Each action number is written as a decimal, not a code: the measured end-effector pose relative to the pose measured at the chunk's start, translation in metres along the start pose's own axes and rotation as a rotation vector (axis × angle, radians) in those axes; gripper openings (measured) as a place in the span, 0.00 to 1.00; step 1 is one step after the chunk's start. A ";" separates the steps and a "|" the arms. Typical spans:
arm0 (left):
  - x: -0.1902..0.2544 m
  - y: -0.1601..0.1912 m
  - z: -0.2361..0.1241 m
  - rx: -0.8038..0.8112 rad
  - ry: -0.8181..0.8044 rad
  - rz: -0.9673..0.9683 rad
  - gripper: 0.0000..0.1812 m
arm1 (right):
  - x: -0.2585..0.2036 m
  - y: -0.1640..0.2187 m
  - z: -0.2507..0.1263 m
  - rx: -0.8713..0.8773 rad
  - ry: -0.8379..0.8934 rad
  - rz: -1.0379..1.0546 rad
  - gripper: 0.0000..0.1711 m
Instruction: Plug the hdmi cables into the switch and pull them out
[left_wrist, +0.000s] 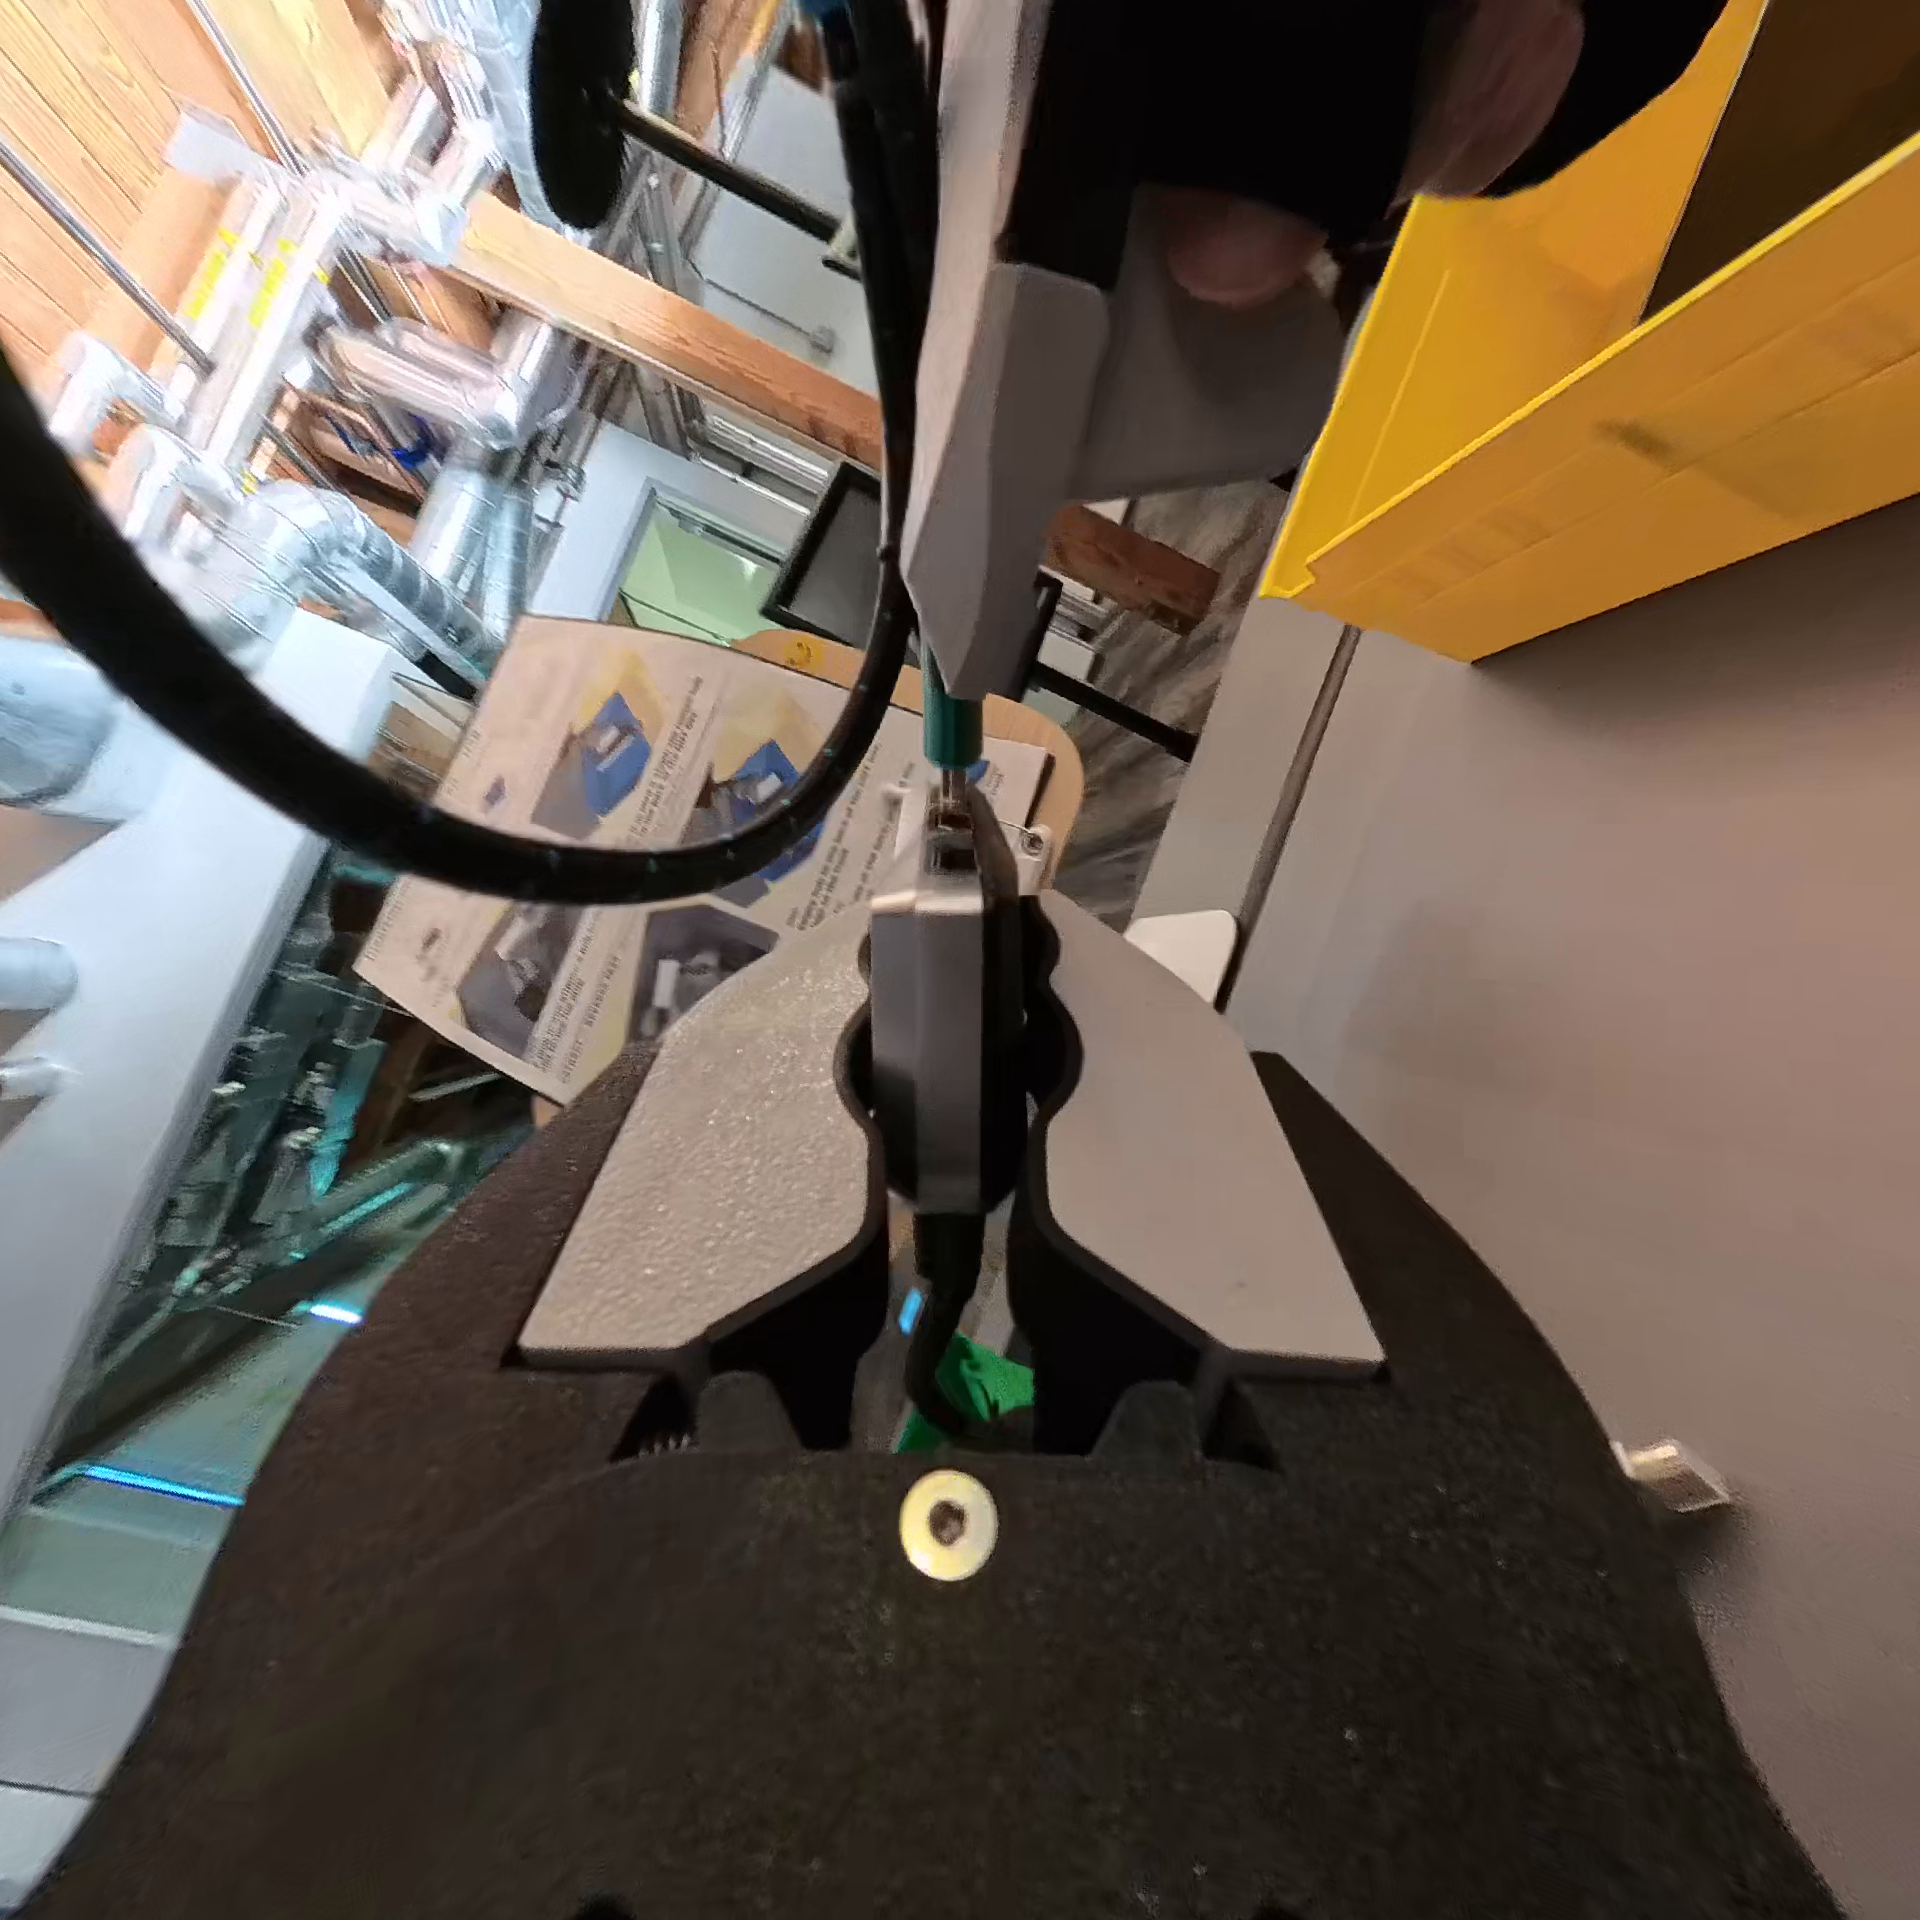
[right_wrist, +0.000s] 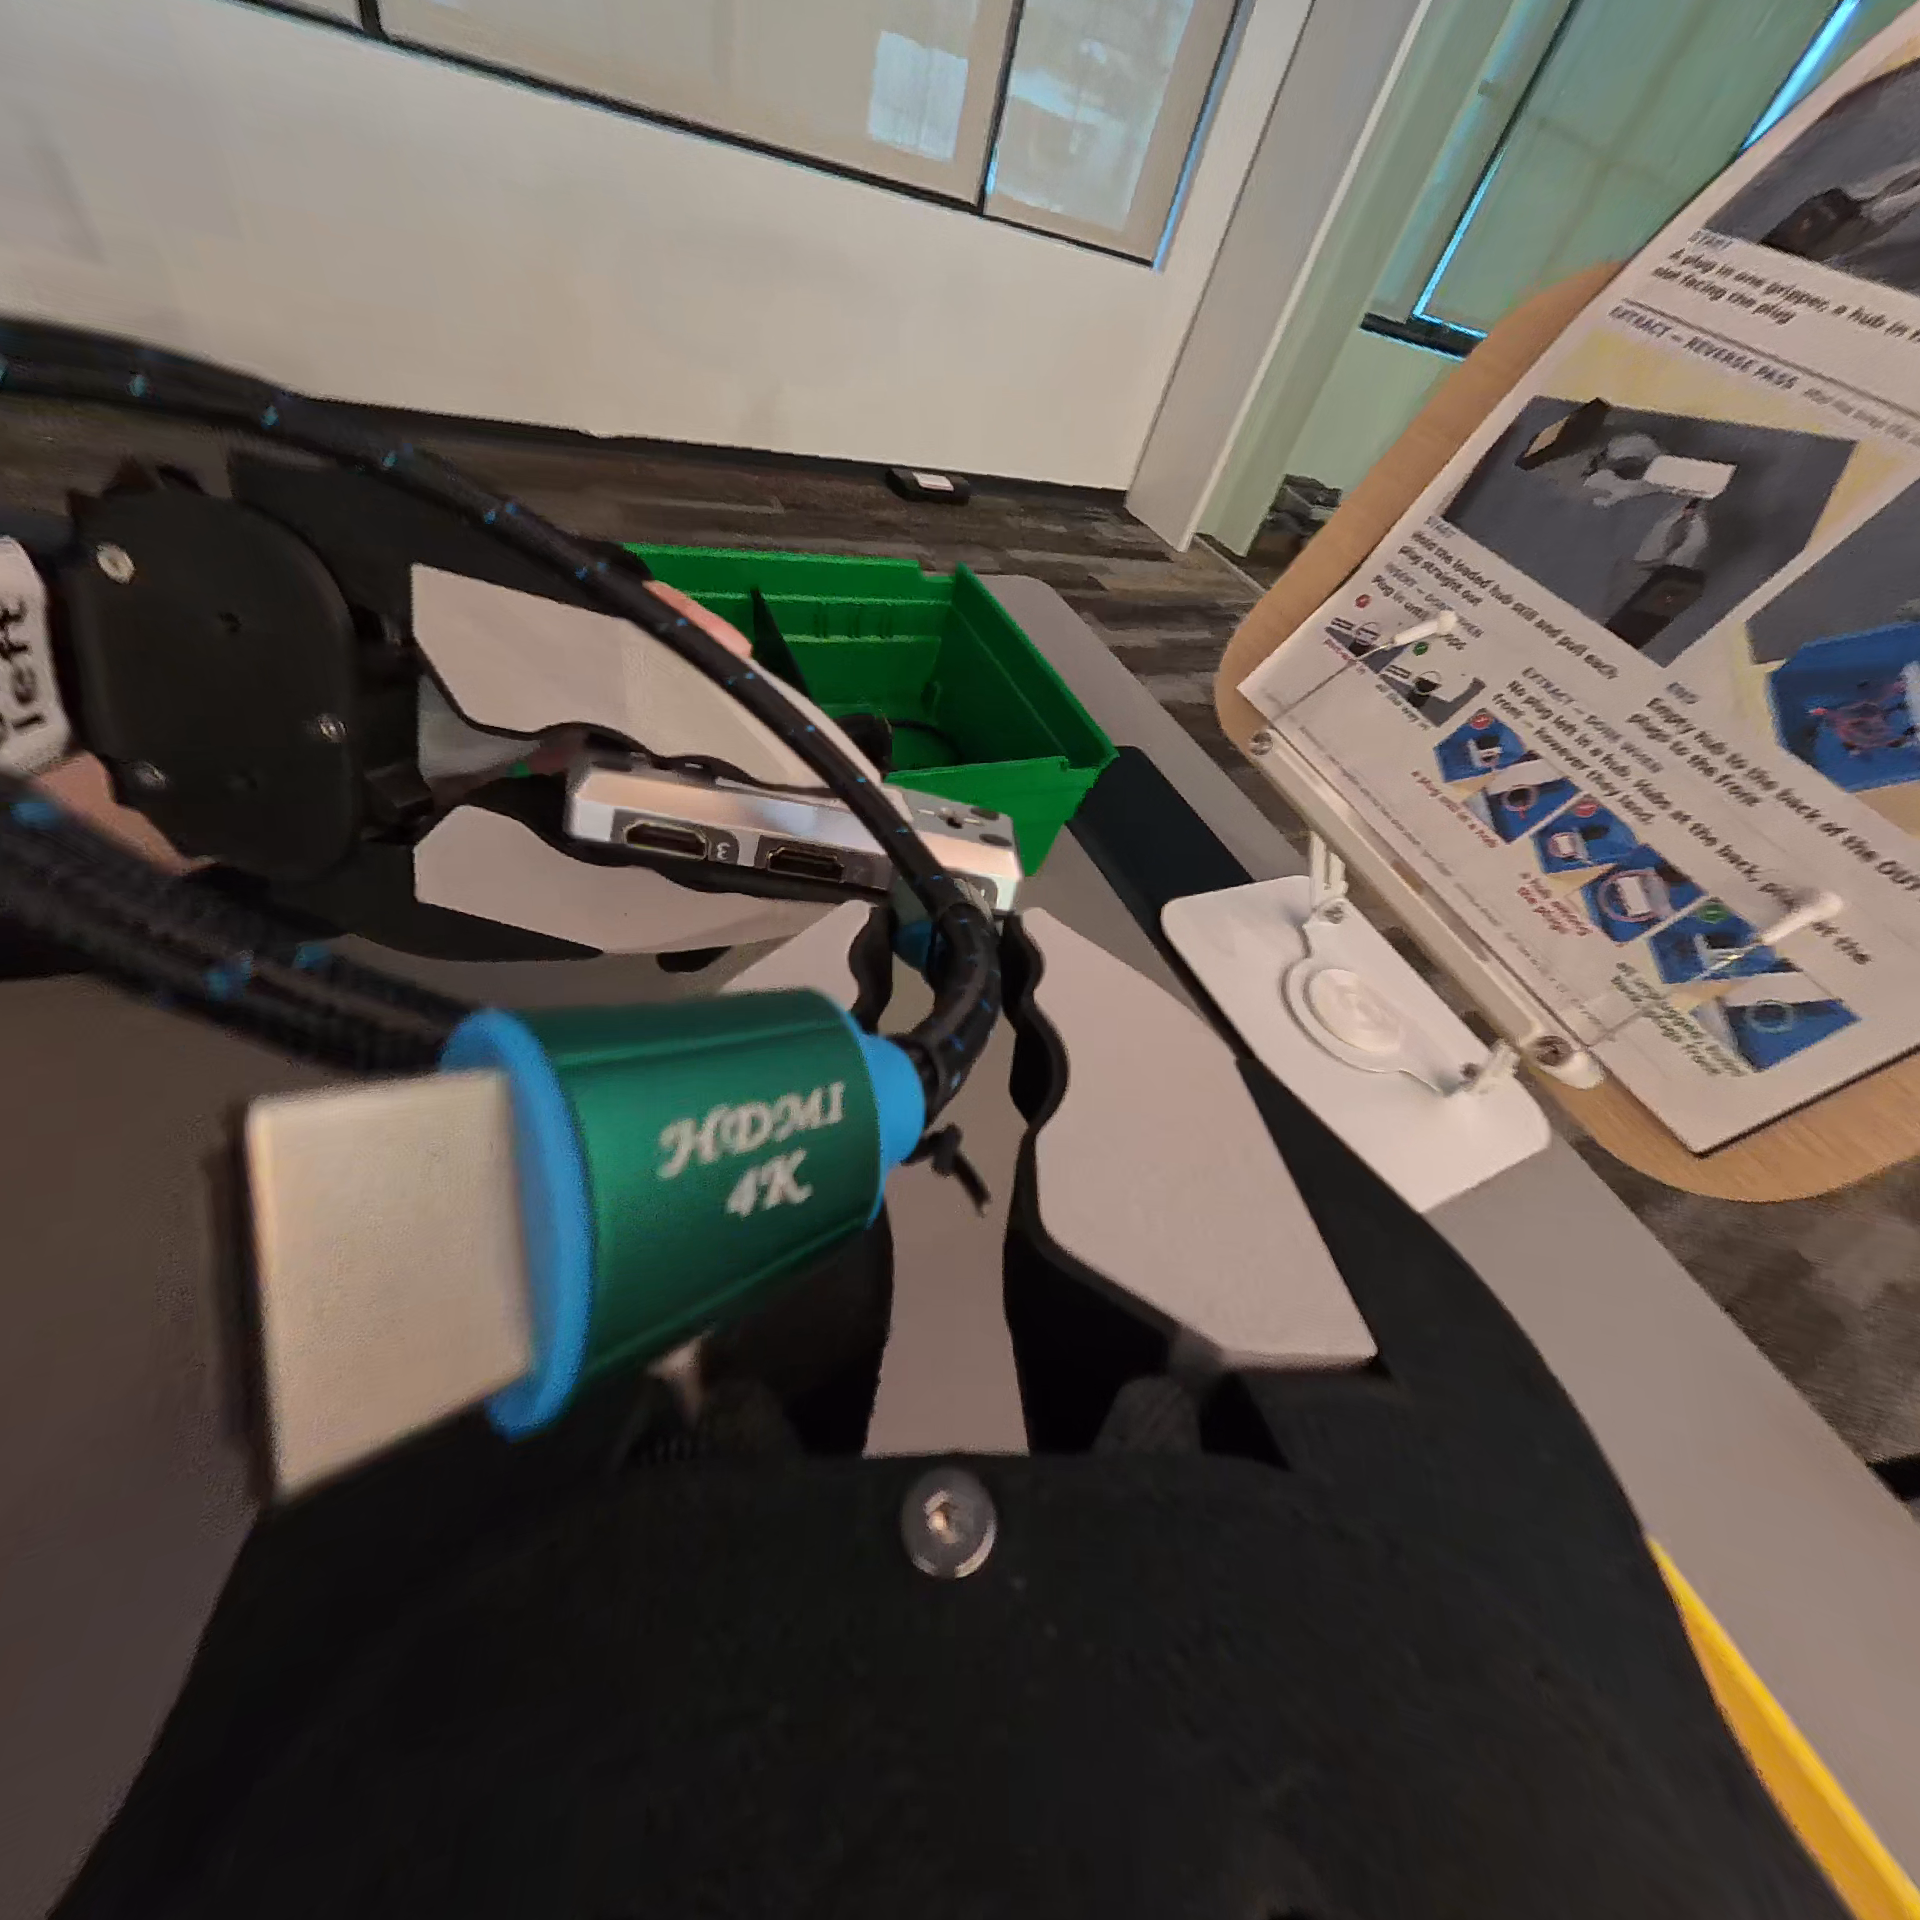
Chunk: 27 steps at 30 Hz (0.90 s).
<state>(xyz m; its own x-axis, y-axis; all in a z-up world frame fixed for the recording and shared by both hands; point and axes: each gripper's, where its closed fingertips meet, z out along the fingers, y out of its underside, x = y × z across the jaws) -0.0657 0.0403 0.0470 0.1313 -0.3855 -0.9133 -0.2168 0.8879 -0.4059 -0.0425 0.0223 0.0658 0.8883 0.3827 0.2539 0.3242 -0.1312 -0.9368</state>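
My left gripper (left_wrist: 951, 966) is shut on the silver and black switch (left_wrist: 925, 1039), held edge-on. In the right wrist view its fingers (right_wrist: 540, 665) hold the switch (right_wrist: 727, 805) with two empty ports facing me. My right gripper (right_wrist: 945, 935) is shut on a green HDMI plug (left_wrist: 940, 717), whose tip meets the switch's end port; how deep it sits is hidden. Its grey finger (left_wrist: 997, 468) shows from above. The black braided cable (left_wrist: 312, 769) loops to the left. Its free green plug (right_wrist: 675, 1174) hangs close to the right camera and hides my left finger.
A green bin (right_wrist: 997, 707) stands behind the switch. An instruction sheet (right_wrist: 1621, 665) on a white stand base (right_wrist: 1351, 1018) is at the right. A yellow bin (left_wrist: 1610, 364) sits on the grey table (left_wrist: 1558, 1039). A small silver connector (left_wrist: 1673, 1470) lies near it. Across from one pair of fingers to the other is roughly 4 centimeters.
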 end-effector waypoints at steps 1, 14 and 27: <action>-0.001 0.002 0.001 -0.009 0.006 -0.017 0.12 | 0.000 -0.001 0.001 -0.003 0.021 -0.023 0.10; -0.005 0.018 0.007 -0.068 -0.058 -0.051 0.15 | -0.013 -0.017 0.008 0.027 0.147 -0.187 0.11; -0.014 0.003 -0.005 0.024 -0.124 0.024 0.13 | -0.027 -0.024 0.001 0.050 0.030 -0.039 0.12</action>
<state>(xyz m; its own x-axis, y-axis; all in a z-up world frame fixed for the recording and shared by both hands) -0.0731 0.0469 0.0585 0.2456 -0.3309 -0.9111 -0.1987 0.9028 -0.3815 -0.0742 0.0158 0.0814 0.8850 0.3592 0.2964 0.3424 -0.0706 -0.9369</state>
